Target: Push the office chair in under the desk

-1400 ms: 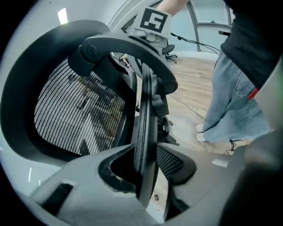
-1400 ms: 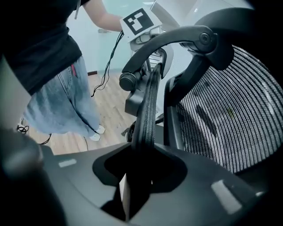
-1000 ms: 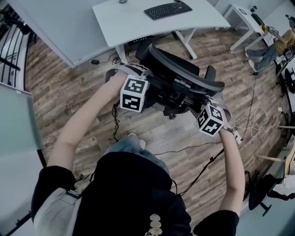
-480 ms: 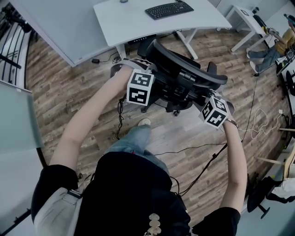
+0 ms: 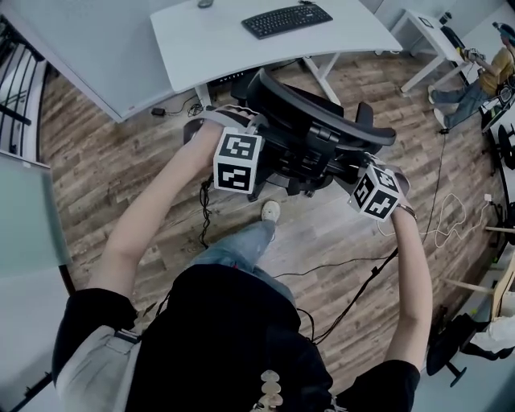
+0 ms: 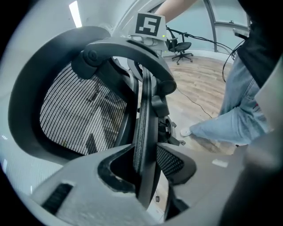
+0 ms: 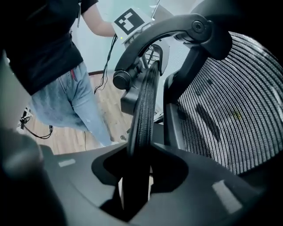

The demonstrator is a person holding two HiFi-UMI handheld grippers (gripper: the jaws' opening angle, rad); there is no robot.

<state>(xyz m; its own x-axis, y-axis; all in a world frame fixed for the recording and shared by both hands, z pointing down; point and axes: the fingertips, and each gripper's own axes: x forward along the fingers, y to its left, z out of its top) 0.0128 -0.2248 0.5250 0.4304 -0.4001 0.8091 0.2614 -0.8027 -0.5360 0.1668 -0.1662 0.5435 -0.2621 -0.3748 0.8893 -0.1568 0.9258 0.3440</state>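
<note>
Your left gripper (image 6: 148, 170) has its jaws clamped on one side rim of the chair (image 5: 314, 133) back. Your right gripper (image 7: 137, 172) pinches the other rim, its jaws just easing wider. The chair faces the surface (image 5: 241, 40) dead ahead, so push it straight forward with both

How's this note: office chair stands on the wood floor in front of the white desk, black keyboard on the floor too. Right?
One thing is wrong: the black keyboard lies on the white desk, not on the floor. The head view shows it. The office chair does stand on the wood floor in front of that desk.
</note>
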